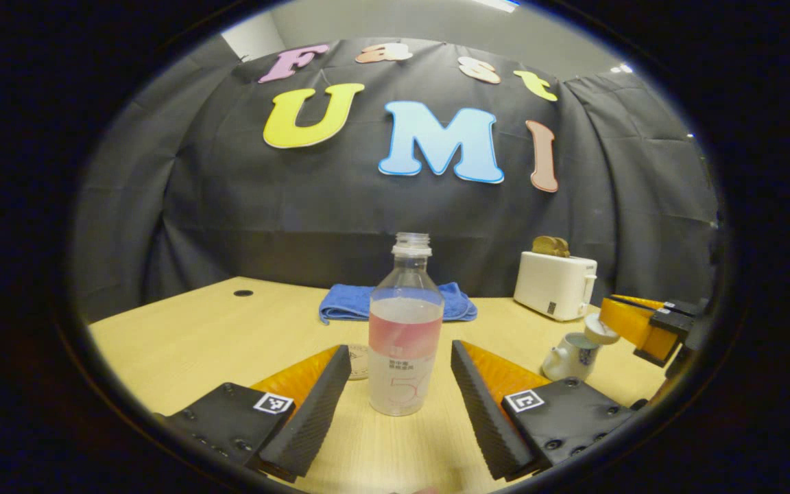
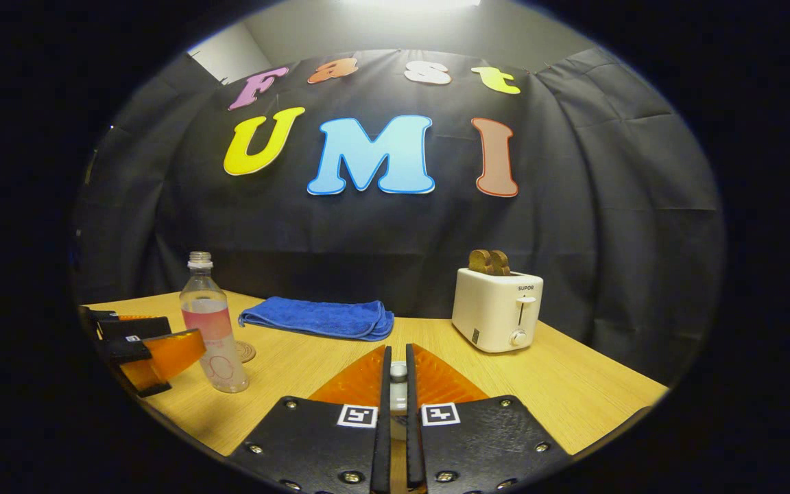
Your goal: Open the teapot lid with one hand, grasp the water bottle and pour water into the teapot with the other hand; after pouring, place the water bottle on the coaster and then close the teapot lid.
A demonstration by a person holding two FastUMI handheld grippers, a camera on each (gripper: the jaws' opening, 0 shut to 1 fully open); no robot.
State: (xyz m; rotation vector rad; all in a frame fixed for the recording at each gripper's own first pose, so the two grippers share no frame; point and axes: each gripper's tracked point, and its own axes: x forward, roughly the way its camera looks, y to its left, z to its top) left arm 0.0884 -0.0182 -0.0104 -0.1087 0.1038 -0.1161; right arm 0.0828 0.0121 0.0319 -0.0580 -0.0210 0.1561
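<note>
A clear, uncapped water bottle with pinkish water and a pink label stands upright on the wooden table. My left gripper is open around it, one finger on each side with a gap to the bottle. The round coaster lies just behind the bottle, to its left. At the right stands the small white teapot, its mouth uncovered. Its lid hangs tilted just above the rim, held by my right gripper. In the right gripper view, my right gripper is shut on the lid. The bottle and left gripper show at the left.
A folded blue cloth lies at the back of the table, behind the bottle. A white toaster with bread in its slots stands at the back right, behind the teapot. A small dark hole marks the tabletop at the far left.
</note>
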